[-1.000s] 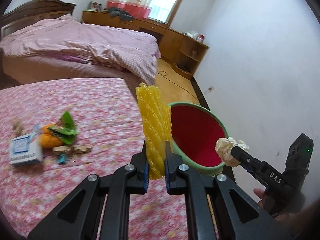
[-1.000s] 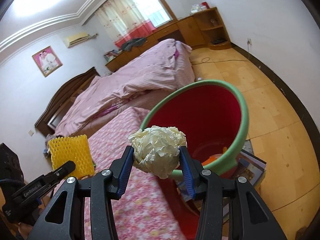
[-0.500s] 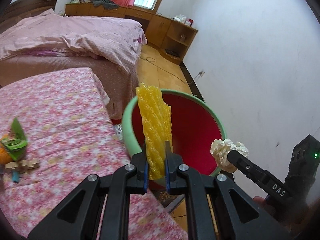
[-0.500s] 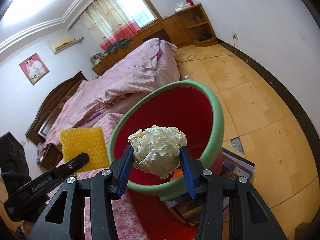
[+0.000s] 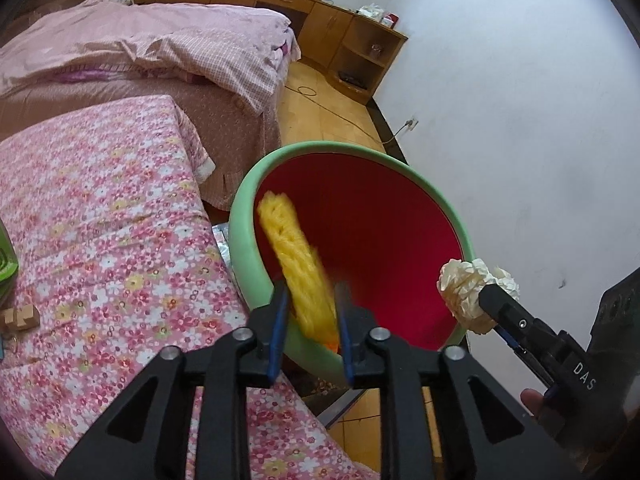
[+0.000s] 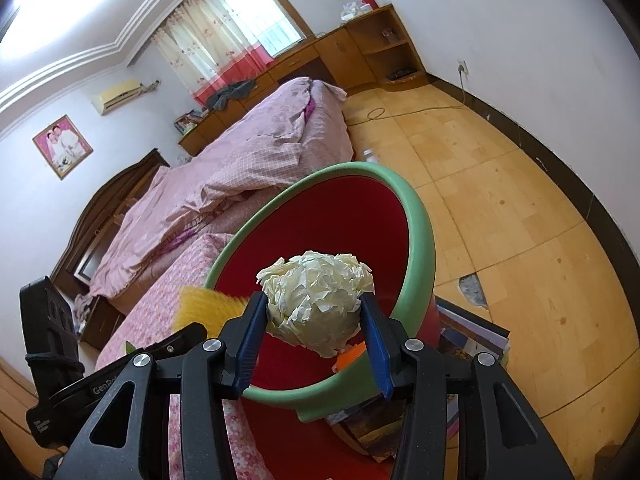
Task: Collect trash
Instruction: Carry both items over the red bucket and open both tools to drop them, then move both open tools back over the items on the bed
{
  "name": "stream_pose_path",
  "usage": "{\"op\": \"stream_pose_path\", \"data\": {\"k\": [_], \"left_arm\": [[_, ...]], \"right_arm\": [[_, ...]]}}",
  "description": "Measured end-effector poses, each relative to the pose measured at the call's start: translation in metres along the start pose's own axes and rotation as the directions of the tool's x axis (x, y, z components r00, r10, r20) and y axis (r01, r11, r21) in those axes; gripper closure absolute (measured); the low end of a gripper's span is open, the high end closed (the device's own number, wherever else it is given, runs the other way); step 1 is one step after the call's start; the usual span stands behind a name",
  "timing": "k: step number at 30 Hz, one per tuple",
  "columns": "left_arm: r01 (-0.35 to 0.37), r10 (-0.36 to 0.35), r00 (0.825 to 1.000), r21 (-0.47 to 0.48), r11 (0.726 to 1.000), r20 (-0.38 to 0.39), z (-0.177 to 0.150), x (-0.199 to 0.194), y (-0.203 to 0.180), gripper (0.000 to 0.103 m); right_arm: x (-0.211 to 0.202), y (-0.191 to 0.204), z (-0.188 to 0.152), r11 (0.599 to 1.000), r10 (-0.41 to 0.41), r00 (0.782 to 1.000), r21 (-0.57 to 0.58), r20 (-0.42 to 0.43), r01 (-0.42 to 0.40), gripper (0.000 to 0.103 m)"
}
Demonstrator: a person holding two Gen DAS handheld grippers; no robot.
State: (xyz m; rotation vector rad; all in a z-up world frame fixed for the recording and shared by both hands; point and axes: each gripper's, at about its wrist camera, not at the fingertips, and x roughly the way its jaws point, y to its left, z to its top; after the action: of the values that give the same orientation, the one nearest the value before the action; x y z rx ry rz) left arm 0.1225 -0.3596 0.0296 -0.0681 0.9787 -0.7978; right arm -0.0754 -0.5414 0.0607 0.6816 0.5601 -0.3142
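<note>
A red bin with a green rim (image 5: 240, 216) (image 6: 420, 216) stands on the floor beside the flowered bed. My left gripper (image 5: 310, 320) is over its near rim with jaws parted; the yellow foam net (image 5: 296, 268) (image 6: 204, 308) is blurred between them, tilting loose into the bin. My right gripper (image 6: 316, 320) is shut on a crumpled white paper ball (image 6: 316, 300) (image 5: 476, 292) and holds it above the bin's near rim. Something orange (image 6: 350, 354) lies inside the bin.
The pink flowered bedspread (image 5: 100, 240) fills the left; a green wrapper (image 5: 6, 260) and wooden blocks (image 5: 20, 316) lie at its left edge. A larger pink bed (image 5: 140, 52) lies behind. Books (image 6: 472, 336) lie on the wooden floor under the bin. A white wall is on the right.
Both grippers moved over the bin. My left gripper's jaws have opened and the yellow foam net is slipping out, tilting into the bin. The right gripper still holds the paper ball.
</note>
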Motion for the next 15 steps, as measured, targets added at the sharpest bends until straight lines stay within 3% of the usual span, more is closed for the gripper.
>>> {"op": "stream_pose_path", "data": {"k": [4, 10, 15], "left_arm": [[-0.013, 0.013, 1.000, -0.005, 1.000, 0.007, 0.002, -0.002, 0.003, 0.069], [-0.026, 0.027, 0.999, -0.016, 1.000, 0.034, 0.002, -0.016, 0.009, 0.068], [-0.038, 0.040, 0.998, -0.038, 0.999, 0.058, 0.002, -0.032, 0.019, 0.068]], "right_arm": [[0.000, -0.001, 0.000, 1.000, -0.001, 1.000, 0.003, 0.003, 0.001, 0.048], [0.001, 0.003, -0.001, 1.000, -0.002, 1.000, -0.005, 0.007, 0.002, 0.035], [-0.003, 0.007, -0.005, 1.000, 0.010, 1.000, -0.009, 0.016, -0.010, 0.035]]}}
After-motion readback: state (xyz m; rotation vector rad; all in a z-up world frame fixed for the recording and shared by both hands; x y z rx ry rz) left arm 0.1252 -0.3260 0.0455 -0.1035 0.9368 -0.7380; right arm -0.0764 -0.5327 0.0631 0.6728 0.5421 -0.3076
